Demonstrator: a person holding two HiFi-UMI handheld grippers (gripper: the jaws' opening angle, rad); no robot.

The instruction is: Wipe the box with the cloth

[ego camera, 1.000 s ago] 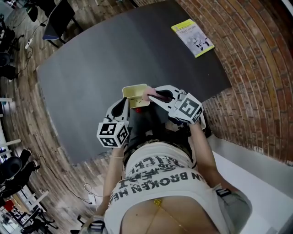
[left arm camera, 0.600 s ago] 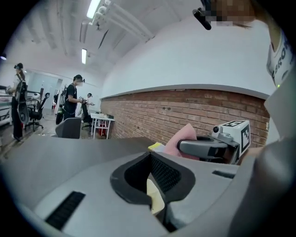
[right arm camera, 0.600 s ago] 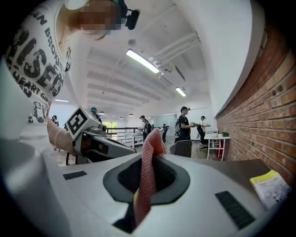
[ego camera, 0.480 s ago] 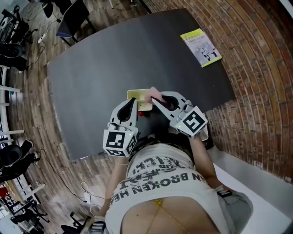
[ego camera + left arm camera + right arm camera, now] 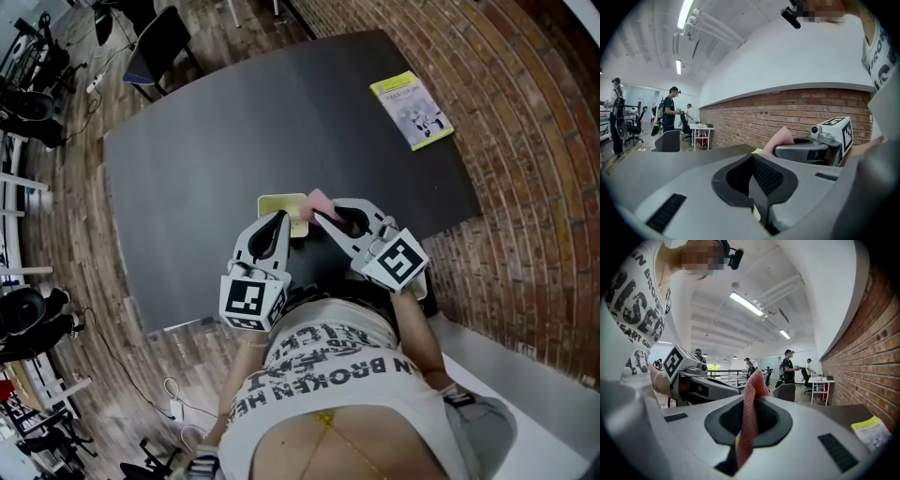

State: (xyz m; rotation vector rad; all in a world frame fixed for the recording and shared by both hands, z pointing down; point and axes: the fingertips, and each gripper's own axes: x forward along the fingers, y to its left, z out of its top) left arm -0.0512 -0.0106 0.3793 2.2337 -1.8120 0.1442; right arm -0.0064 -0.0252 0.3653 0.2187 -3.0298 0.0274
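A shallow pale-yellow box (image 5: 278, 205) sits in front of me over the dark table (image 5: 234, 122). My left gripper (image 5: 282, 217) is shut on the box's near edge. In the left gripper view the jaws (image 5: 752, 161) are pressed together, with a pale sliver of the box (image 5: 756, 213) showing low between them. My right gripper (image 5: 319, 215) is shut on a pink cloth (image 5: 317, 198) that sticks out at the box's right rim. In the right gripper view the cloth (image 5: 754, 380) hangs as a fold through the jaws (image 5: 751, 399). The cloth (image 5: 780, 138) also shows in the left gripper view.
A yellow booklet (image 5: 412, 108) lies at the table's far right corner, seen too in the right gripper view (image 5: 872, 431). A brick wall (image 5: 525, 169) borders the table on the right. A dark chair (image 5: 155, 42) stands beyond the far edge. People stand at desks in the background (image 5: 790, 364).
Both grippers have risen. The left one swung in from the box's left corner to its near edge. The cloth stays in the right gripper by the box's right rim.
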